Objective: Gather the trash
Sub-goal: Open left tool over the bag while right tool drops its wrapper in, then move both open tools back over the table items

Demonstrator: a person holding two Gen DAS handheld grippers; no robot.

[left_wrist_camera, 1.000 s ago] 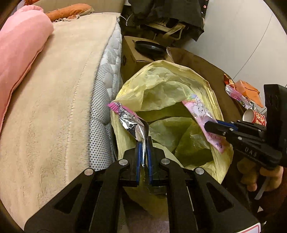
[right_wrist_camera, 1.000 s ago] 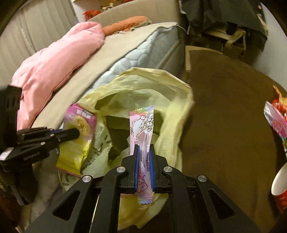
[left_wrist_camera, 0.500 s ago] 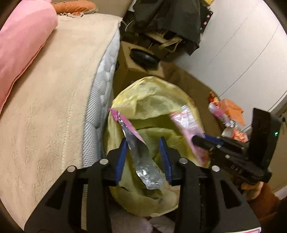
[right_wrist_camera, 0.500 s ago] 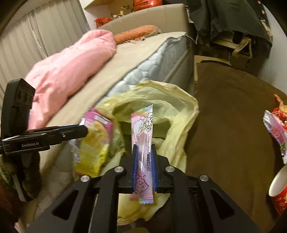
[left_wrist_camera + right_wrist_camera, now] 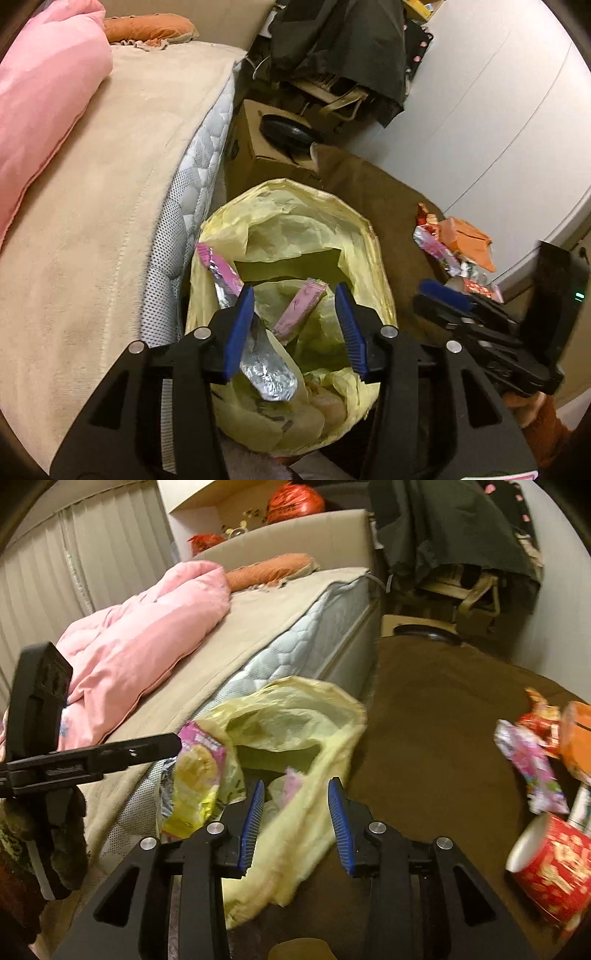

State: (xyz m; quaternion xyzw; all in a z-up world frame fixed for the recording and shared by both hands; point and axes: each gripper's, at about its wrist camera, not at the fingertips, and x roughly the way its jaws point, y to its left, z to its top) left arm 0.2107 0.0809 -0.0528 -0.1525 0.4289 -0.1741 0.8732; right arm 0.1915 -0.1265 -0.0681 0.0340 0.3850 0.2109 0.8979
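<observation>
— Where did the wrappers stand when I let go?

— My left gripper [image 5: 295, 328] was opening above the crumpled yellow plastic trash bag [image 5: 354, 236]; the foil-lined pink snack wrapper [image 5: 258, 354] leaned on one pad, unclamped. My right gripper [image 5: 297, 825] was opening too, with the pale pink candy sachet [image 5: 300, 308] already inside.

— Best practice?

— I judged: spread fully over the mouth, then lift clear

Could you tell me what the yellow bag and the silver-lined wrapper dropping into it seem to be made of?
The yellow bag looks like thin, matte, translucent plastic film, judging by its soft crumples. The wrapper appears to be metallised foil: mirror-bright silver inside, printed pink outside.
</observation>
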